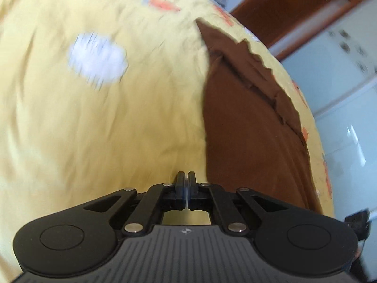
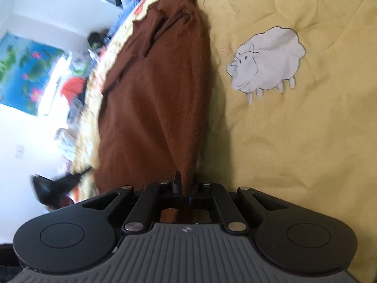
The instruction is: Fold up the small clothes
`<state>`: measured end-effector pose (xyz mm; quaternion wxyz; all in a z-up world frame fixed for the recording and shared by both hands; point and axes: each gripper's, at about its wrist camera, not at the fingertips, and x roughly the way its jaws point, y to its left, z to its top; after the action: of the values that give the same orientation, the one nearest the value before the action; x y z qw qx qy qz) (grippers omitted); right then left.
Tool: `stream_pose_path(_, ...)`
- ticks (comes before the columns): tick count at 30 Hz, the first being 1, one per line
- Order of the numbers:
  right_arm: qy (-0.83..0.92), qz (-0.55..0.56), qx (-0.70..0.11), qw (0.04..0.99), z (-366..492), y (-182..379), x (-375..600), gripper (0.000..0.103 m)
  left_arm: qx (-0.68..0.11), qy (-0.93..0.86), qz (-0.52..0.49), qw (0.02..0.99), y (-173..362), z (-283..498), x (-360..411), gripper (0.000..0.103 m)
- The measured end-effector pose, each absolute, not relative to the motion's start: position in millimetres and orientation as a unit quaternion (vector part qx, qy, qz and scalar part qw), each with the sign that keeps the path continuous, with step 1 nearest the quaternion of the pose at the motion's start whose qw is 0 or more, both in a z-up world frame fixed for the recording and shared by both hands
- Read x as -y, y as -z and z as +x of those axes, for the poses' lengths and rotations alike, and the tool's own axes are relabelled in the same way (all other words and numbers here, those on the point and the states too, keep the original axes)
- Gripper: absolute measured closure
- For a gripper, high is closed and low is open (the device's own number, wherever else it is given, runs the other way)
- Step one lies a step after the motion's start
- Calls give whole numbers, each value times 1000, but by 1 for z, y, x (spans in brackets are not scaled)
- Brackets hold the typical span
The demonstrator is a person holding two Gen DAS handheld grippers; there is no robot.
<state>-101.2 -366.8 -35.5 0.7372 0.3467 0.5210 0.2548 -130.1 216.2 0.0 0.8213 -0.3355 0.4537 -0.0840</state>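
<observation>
Brown garment (image 2: 155, 99): soft matt knit cloth, slightly fuzzy. Yellow bedsheet (image 2: 294, 141): thin creased matt cotton-like cloth, white sheep patch (image 2: 266, 61). Right gripper (image 2: 186, 184): matt black plastic, shiny metal pins.

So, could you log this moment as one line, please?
left gripper shut, empty | right gripper shut on brown garment | yellow sheet

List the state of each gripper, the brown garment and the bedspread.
Left gripper: shut, holding nothing.
Right gripper: shut on the brown garment.
Brown garment: lying on the bedspread, wrinkled, one edge pinched.
Yellow bedspread: spread out, creased.
</observation>
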Motion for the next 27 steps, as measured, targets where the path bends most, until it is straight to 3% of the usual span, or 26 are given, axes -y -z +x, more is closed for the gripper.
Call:
stream_pose_path(1,-262,353,-522,731,-103,37,365,82,-452,95,-355,813,2,-136,-217,100)
stream_pose_path(2,-275,359,-520,725,-107,37,364,66,-450,107,-374,804,4,-142,-215,97)
stream_pose_path(3,-290,369,-516,716,-111,36,365,57,-448,119,-394,794,7,-148,-213,88)
stream_pose_path(4,-300,376,-515,709,-116,35,366,41,-448,125,-410,784,12,-154,-209,73)
stream_pose_path(5,-306,380,-517,704,-118,35,366,34,-442,133,-428,777,16,-160,-205,70)
stream_pose_path(6,-307,381,-519,701,-121,36,367,34,-434,140,-447,770,20,-166,-201,64)
stream_pose_path(11,-306,387,-516,700,-120,35,360,34,-428,151,-470,757,26,-167,-187,64)
stream_pose_path(12,-308,384,-518,699,-119,35,358,34,-430,151,-469,756,25,-164,-185,67)
stream_pose_path(13,-311,383,-519,698,-117,35,355,34,-435,147,-466,757,25,-162,-184,77)
stream_pose_path(14,-312,383,-519,697,-116,35,353,35,-444,146,-458,757,25,-160,-183,86)
stream_pose_path(15,-310,383,-519,698,-114,35,348,42,-459,141,-442,758,26,-158,-180,99)
stream_pose_path(16,-302,378,-526,699,-111,38,343,52,-462,139,-430,763,25,-158,-177,99)
stream_pose_path(17,-292,365,-543,697,-107,42,336,86,-461,139,-416,772,20,-159,-175,100)
stream_pose_path(18,-292,352,-550,699,-110,44,336,91,-457,140,-398,783,11,-162,-174,100)
stream_pose_path(22,-298,318,-545,717,-127,23,346,91,-437,145,-336,821,-26,-181,-186,100)
stream_pose_path(25,-281,335,-552,710,-130,33,364,95,-483,117,-306,812,-5,-178,-189,99)
stream_pose_path(27,-287,336,-549,710,-129,35,362,95,-475,129,-329,806,4,-178,-192,98)
